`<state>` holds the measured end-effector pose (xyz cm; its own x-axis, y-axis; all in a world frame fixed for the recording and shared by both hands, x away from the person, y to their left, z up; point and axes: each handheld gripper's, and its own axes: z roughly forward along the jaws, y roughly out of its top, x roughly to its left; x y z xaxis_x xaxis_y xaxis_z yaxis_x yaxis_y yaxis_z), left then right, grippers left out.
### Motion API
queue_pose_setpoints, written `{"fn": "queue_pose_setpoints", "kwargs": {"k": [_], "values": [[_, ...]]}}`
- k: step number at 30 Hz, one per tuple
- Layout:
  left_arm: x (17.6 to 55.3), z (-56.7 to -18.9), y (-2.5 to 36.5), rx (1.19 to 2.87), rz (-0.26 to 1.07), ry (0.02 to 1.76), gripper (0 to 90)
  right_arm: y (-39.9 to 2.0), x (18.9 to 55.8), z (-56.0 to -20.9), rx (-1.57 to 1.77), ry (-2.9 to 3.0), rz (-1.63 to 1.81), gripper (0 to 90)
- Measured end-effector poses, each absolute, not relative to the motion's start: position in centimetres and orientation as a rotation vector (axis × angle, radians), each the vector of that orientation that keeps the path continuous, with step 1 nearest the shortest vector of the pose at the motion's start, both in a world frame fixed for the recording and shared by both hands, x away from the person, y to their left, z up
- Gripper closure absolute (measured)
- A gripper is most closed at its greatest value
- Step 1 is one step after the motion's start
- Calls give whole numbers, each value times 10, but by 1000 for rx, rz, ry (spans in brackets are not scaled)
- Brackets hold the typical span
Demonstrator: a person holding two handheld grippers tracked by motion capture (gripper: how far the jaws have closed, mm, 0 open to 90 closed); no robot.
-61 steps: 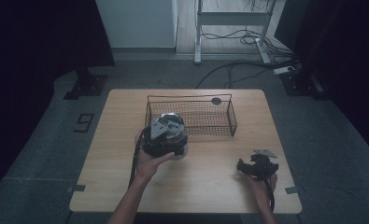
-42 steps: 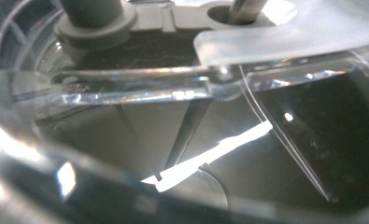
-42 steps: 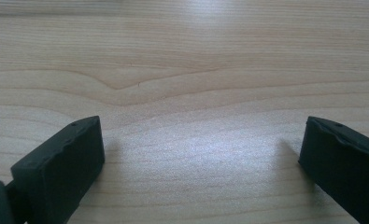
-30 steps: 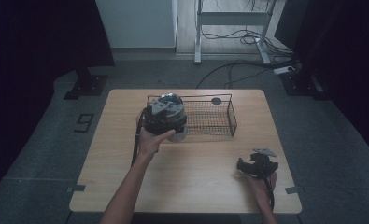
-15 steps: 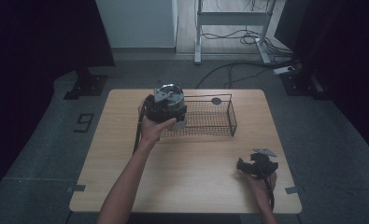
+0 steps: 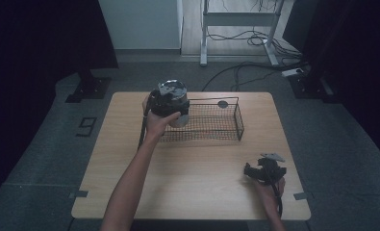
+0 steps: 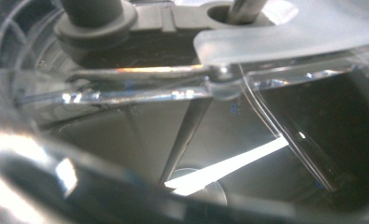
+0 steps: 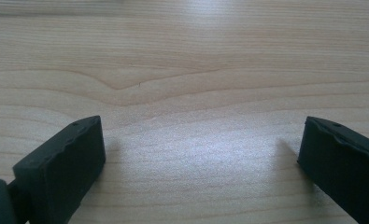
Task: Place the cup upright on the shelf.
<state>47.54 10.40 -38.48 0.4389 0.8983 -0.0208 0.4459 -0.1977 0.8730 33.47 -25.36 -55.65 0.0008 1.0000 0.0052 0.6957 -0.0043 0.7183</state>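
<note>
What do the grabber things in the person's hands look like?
Both are black. The right gripper has two blocky black jaws with wavy top edges, a grey three-cornered plate on top, and a black cable trailing back past the hand. The left gripper is a chunky black body with a black cable hanging down. The forearms show no sleeves.

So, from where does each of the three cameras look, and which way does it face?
High view: above the person's side, facing forward and down on the table; both forearms and grippers show.
Left gripper view: pressed close to a clear container.
Right gripper view: low over the table, its open right gripper showing.
Shared: high and right views show the table.
</note>
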Motion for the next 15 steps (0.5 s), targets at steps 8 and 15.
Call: {"fn": "queue_pose_setpoints", "kwargs": {"k": [8,15], "values": [[489,-398,101,1835,653,1165,42,-254,334,-556,1751,1752,746,10],[498,-417,93,1842,666,1168,42,-253,334,-556,1749,1751,747,14]]}}
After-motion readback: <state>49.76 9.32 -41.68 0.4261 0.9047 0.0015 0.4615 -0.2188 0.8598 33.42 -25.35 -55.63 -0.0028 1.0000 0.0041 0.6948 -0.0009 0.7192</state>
